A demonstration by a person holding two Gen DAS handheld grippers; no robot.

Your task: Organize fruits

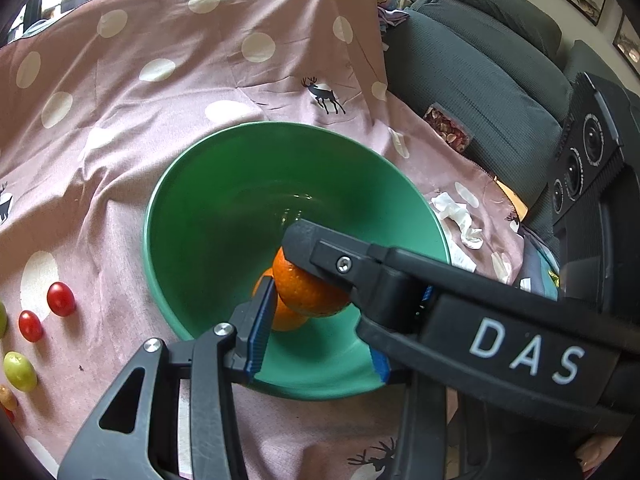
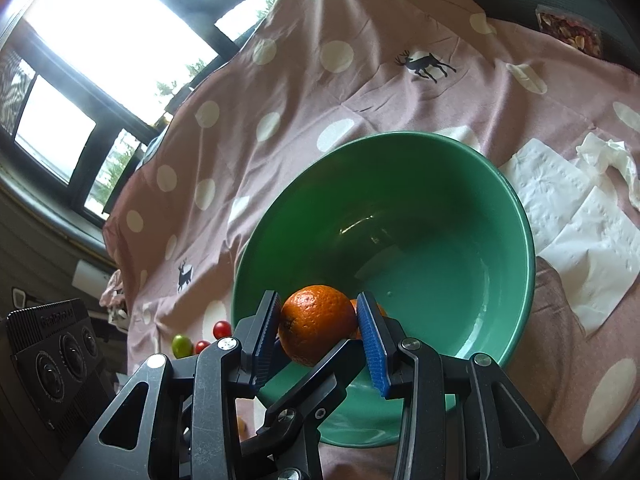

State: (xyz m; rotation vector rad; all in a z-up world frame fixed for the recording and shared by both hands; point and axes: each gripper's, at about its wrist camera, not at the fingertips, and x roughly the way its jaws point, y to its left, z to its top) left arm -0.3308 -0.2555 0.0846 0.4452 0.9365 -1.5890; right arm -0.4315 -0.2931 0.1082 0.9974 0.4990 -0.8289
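While both grippers reach into the green bowl (image 2: 500, 184), the right gripper (image 2: 318, 326) clamps an orange (image 2: 316, 322) between its pads; left gripper (image 1: 280, 276) grip unclear.

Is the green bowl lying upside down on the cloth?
No. In the right wrist view the green bowl has its opening facing up, and the right gripper holds an orange over its inside.

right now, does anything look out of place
A crumpled tissue lies on the cloth right of the bowl, beside flat napkins: litter, not fruit. Nothing looks spilled or broken. The orange in the right gripper looks sound.
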